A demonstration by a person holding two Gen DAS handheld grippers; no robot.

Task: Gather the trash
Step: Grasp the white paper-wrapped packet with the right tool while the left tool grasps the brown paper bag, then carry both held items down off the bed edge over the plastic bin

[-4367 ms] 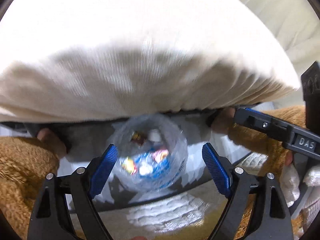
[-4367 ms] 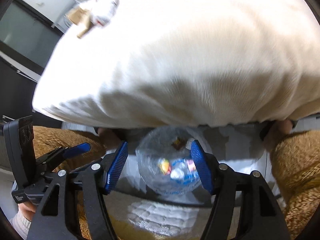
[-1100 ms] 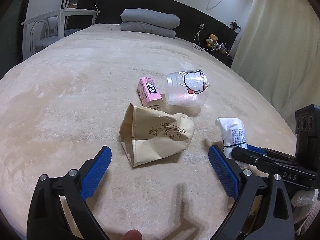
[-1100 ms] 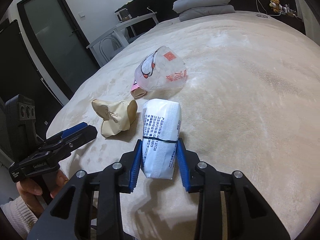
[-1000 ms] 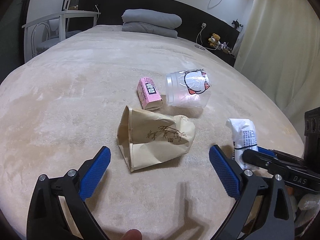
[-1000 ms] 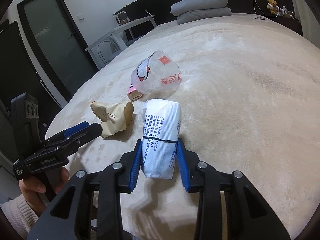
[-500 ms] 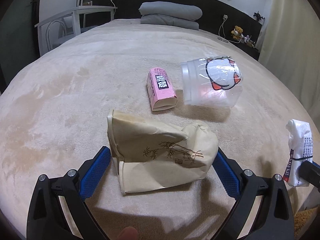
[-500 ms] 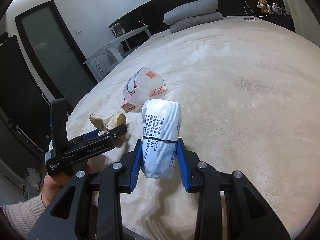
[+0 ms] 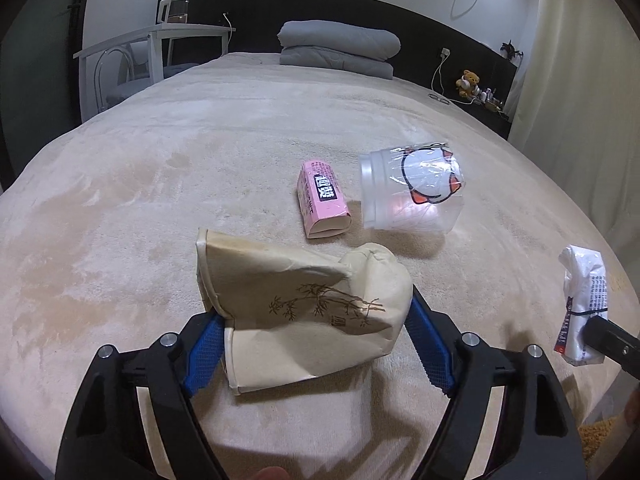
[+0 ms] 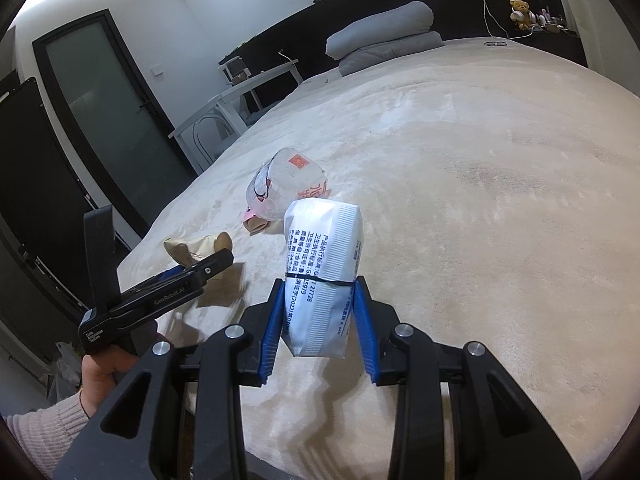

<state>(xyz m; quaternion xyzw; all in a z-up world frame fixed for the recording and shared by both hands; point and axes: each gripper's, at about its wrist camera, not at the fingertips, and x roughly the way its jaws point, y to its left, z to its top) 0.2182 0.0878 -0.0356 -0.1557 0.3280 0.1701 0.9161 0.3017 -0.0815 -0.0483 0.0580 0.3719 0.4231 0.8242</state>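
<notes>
Left gripper [image 9: 316, 344] has now closed in around the crumpled tan paper bag [image 9: 304, 312], blue pads touching both ends. Right gripper [image 10: 318, 320] still pinches the white printed tissue pack [image 10: 322, 276], now lifted higher off the beige bed [image 10: 500, 208].

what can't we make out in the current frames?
- Left wrist view: whether the left gripper already pinches the crushed paper cup; the cup hides the pad contact.
- Left wrist view: the right gripper, cut off by the edge beside the white packet.
- Right wrist view: the pink carton, mostly behind the clear plastic cup.
</notes>
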